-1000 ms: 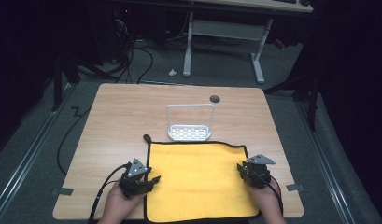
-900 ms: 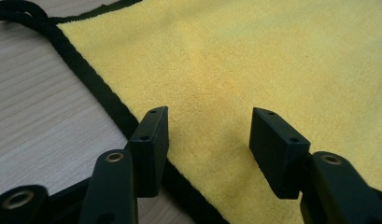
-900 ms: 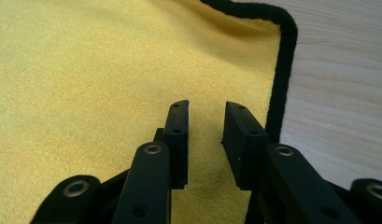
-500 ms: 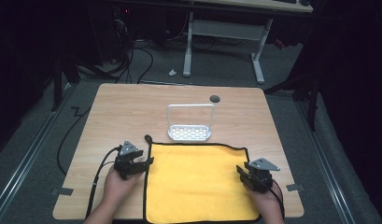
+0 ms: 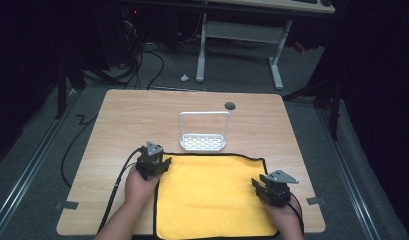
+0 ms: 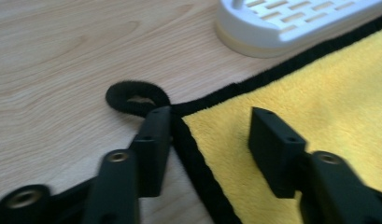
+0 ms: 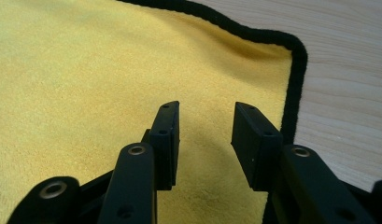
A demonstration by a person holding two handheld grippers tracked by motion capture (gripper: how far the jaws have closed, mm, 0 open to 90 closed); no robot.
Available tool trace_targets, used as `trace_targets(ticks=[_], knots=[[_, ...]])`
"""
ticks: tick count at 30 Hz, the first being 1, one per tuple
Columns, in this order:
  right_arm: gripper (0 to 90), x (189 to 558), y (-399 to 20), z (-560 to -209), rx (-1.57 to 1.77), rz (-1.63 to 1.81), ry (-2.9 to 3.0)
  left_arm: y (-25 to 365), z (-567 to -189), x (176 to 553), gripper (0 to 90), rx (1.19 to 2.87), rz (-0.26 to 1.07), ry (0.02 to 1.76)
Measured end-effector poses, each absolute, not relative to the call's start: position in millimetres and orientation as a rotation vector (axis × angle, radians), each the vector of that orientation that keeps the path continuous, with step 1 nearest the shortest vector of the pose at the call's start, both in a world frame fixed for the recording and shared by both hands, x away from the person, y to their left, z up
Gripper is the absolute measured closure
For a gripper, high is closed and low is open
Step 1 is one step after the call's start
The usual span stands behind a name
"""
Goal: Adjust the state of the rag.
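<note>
While spread flat, cloth: yellow, black-edged towel [image 5: 212,195] lying on the near half of the tabletop [image 5: 142,115], near edge hanging at the tabletop's front rim.
Loop: small black hanging loop [image 6: 135,98] at the towel's far left corner, resting flat on the wood.
Left gripper: [image 5: 153,161] held at that far left corner, pointed down at the black hem.
Left fingers: [image 6: 153,144] apart, having just been closing; straddling the corner (hem and a strip of yellow between them), one finger's tip touching the loop's base, the other over the yellow pile; not clamped on the towel.
Right gripper: [image 5: 272,187] near the towel's right edge, held low over the cloth.
Right fingers: [image 7: 165,140] apart, having opened a moment ago; yellow pile showing between them, nothing clamped; black hem and rounded far right corner just beyond.
Rack: white plastic rack [image 5: 203,134] with slotted base and tall wire handle, standing upright on the tabletop, base touching the towel's far edge.
Hole: dark round hole [image 5: 230,106] in the tabletop behind the rack.
</note>
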State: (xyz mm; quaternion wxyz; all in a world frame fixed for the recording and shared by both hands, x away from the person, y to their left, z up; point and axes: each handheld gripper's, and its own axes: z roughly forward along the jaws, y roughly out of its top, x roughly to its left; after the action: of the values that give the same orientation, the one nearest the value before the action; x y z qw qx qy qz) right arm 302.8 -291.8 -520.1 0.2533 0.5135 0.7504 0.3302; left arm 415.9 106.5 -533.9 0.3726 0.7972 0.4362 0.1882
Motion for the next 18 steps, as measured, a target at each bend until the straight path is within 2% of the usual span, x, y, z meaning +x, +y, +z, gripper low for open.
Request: trace_targets(ticks=[2,7,9,13,18], knots=[[62.8,303.0,-290.8,-520.2,1.392,0.900,2.043,105.4,-534.1,414.5,57.4,2.043,0.480,1.106],[62.7,300.8,-285.0,-518.1,1.365,0.919,2.055,107.0,-534.4,413.9,75.8,2.039,0.434,1.075],[62.3,298.8,-279.5,-515.3,1.341,0.939,2.056,112.8,-534.8,416.8,80.8,2.008,0.365,1.097],[60.3,292.3,-260.8,-508.6,1.267,0.979,2.074,127.2,-537.4,424.9,82.9,1.912,0.183,1.158],[57.0,280.7,-222.3,-498.0,1.151,1.035,2.114,126.7,-537.3,423.7,82.8,1.918,0.186,1.149]])
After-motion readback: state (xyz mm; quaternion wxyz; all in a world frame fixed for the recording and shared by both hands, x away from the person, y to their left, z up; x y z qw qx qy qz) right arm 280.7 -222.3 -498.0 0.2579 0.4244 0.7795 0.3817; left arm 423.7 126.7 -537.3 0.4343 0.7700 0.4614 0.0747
